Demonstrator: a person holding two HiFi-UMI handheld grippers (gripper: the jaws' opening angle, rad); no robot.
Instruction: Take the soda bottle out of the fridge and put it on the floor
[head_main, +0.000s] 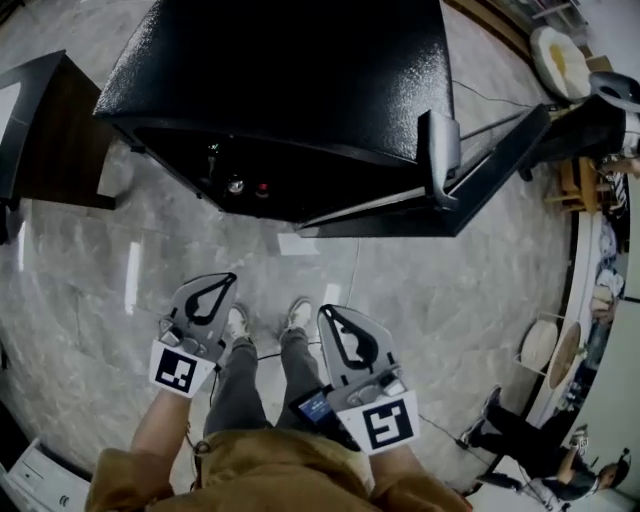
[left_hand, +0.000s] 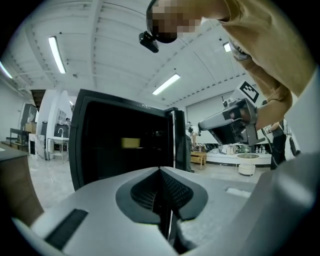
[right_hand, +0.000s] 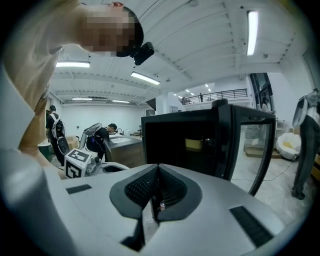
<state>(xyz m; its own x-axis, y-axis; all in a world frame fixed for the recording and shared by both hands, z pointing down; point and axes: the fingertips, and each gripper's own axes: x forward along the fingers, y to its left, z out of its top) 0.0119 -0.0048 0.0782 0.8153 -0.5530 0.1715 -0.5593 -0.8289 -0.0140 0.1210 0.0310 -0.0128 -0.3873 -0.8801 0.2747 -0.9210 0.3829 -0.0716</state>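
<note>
Left hand-held gripper (head_main: 226, 281) closed, empty, right hand-held gripper (head_main: 327, 314) closed, empty

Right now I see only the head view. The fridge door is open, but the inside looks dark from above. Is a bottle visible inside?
Observer: The right gripper view looks straight into the fridge and shows a yellow thing inside, too small to name.
Operator: Is the door solid?
Observer: No. In that view the door has a clear pane; the floor shows through it.
Operator: Do the grippers hold anything?
Observer: No. Their own views show the left gripper and the right gripper with jaws together, nothing between.
</note>
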